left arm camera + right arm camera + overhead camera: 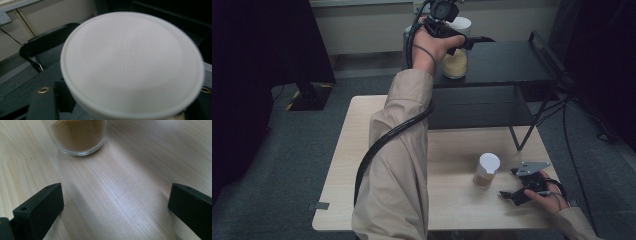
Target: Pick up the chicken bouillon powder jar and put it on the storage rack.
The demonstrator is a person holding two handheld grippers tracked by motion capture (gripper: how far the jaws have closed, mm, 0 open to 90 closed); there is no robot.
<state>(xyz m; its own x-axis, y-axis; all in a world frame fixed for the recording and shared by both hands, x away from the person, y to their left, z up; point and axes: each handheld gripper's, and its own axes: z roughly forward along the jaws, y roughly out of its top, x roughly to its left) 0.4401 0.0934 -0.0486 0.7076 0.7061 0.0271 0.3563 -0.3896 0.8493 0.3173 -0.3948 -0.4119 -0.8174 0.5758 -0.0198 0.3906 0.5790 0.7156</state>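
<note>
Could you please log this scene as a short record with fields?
left gripper: at the shelf jar, jaws either side below its white lid
shelf jar: on the black shelf, pale yellow contents
right gripper: open, low over the table
table jar: on the table, brown powder, white lid, apart from right gripper

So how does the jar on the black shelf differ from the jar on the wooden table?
The shelf jar stands up on the black shelf with the left claw around it; the table jar stands free on the wooden table, the right claw open beside it. The shelf jar's filling looks paler yellow, the table jar's browner. Both are clear, upright, white-lidded and hold a powder or fine grain.
</note>
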